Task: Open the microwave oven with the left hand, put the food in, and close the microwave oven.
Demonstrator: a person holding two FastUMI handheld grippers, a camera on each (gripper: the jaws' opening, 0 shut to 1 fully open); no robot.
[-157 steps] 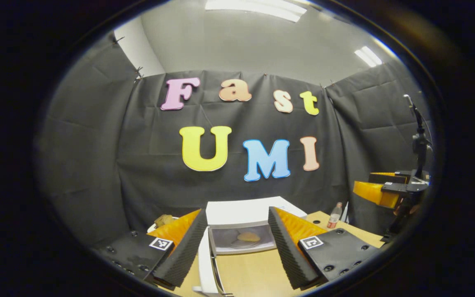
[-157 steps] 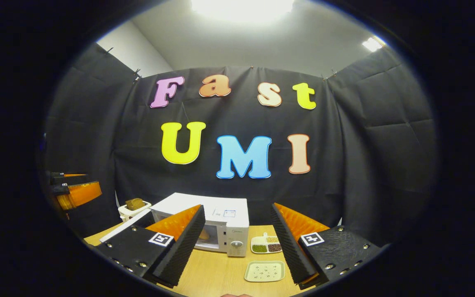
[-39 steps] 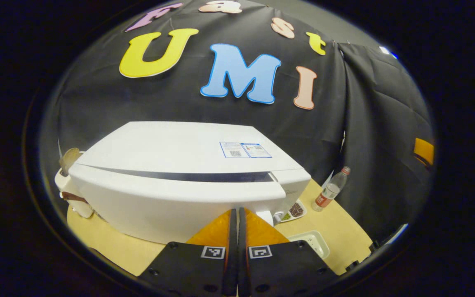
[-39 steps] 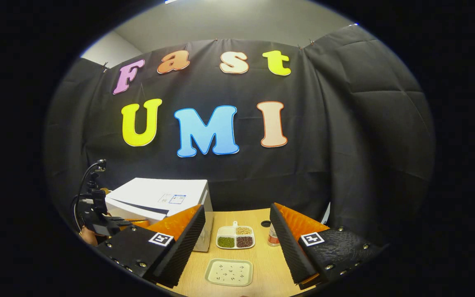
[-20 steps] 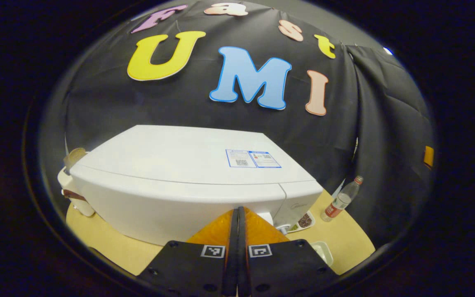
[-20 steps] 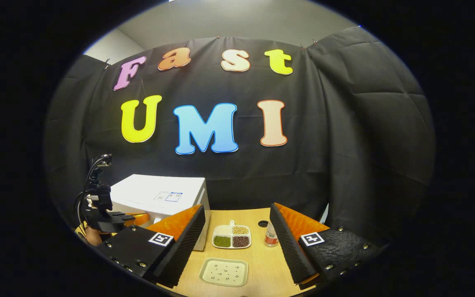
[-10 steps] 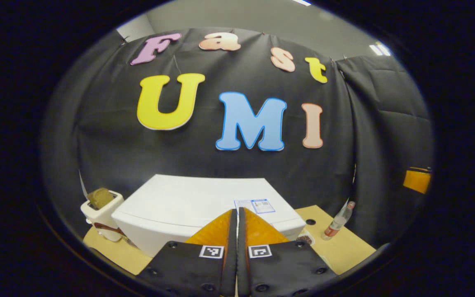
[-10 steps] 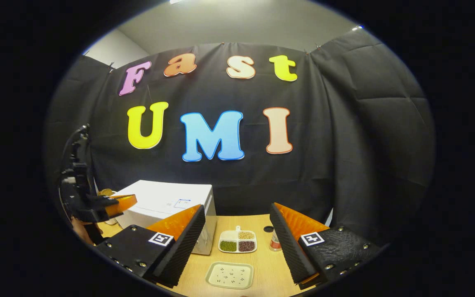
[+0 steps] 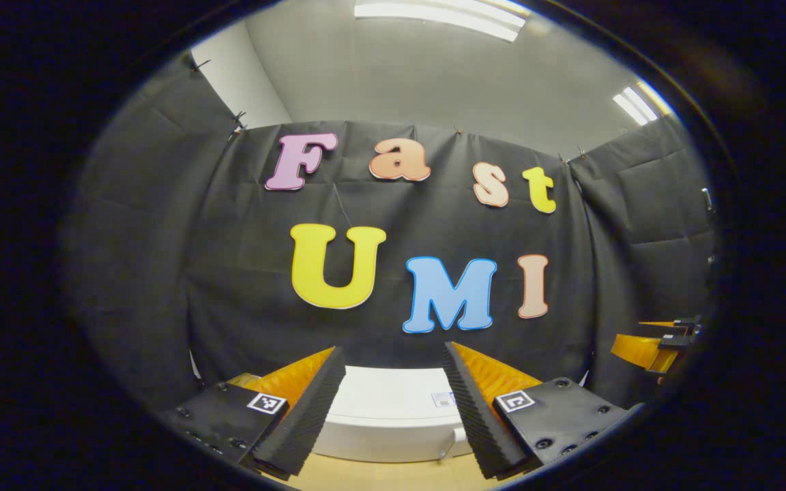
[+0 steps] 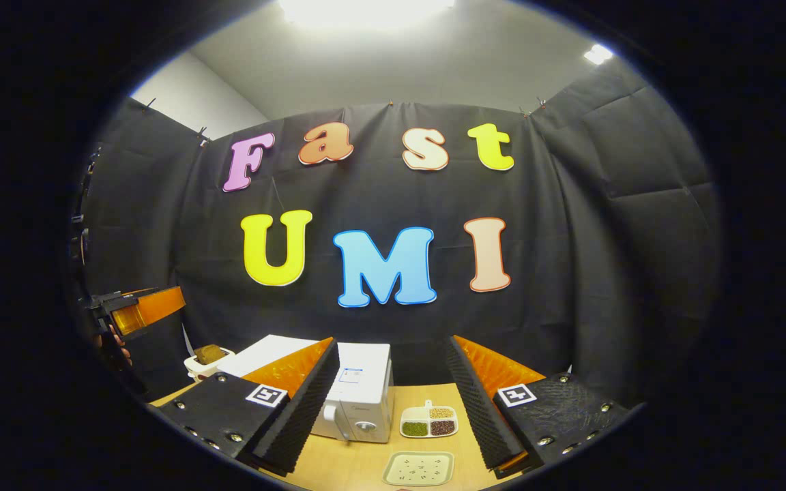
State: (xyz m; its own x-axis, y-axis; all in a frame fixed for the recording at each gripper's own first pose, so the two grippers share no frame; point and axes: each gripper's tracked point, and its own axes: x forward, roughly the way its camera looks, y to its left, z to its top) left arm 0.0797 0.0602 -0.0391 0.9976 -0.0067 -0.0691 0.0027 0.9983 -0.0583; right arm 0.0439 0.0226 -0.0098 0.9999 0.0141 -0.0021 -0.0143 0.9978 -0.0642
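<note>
The microwave [image 9: 393, 416] sits on the desk [image 10: 359, 464], with its door shut now; it was open a little while ago with the food inside. So the job looks done. Its long side runs left to right, and its front with the knob faces you. Your left gripper [image 9: 393, 402] has pulled back and up from the door, and its fingers, pressed together a moment ago, are now wide apart and hold nothing. Your right gripper [image 10: 389, 399] is wide apart too, holding nothing.
</note>
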